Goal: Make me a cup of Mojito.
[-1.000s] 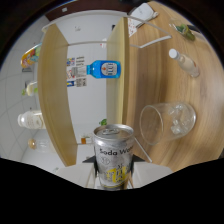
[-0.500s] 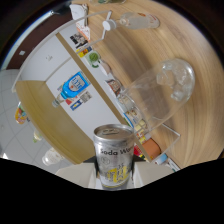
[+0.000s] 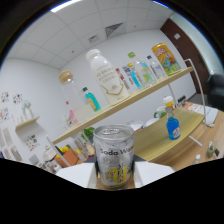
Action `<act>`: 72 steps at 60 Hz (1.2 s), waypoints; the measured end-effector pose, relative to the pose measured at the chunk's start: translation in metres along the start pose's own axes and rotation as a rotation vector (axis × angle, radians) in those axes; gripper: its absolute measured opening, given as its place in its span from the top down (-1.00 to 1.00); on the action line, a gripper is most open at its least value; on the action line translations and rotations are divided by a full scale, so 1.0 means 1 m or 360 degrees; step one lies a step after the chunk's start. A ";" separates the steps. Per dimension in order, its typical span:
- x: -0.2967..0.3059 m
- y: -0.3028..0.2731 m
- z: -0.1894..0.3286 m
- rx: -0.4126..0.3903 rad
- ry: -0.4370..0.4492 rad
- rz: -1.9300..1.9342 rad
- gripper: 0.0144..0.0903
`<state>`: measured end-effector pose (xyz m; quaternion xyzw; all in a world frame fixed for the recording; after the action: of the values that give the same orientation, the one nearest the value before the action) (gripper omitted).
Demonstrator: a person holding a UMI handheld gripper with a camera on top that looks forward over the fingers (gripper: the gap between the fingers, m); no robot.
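Between the tool's (image 3: 114, 176) fingers sits the soda water can (image 3: 114, 156), clenched from both sides and lifted toward the shelf (image 3: 131, 100); I'd tip it slowly, grip firm.

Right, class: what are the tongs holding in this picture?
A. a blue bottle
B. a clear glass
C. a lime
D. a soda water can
D: the soda water can sits gripped between the two fingers of the tongs, its label reading "Soda Water"; the blue bottle stands far off on the table beyond.
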<state>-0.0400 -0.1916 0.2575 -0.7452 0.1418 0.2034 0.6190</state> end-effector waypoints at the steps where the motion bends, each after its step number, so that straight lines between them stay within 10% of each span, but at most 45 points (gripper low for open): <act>1: -0.002 0.003 0.001 0.0001 0.0000 -0.0058 0.02; 41: 0.041 0.177 0.052 -0.0306 0.0052 -0.0663 0.03; 67: 0.039 0.186 0.036 -0.0245 0.0042 -0.0776 -0.05; 72: 0.042 0.193 0.033 -0.0354 0.0076 -0.0737 -0.38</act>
<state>-0.0966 -0.1952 0.0653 -0.8259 -0.0412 0.0531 0.5599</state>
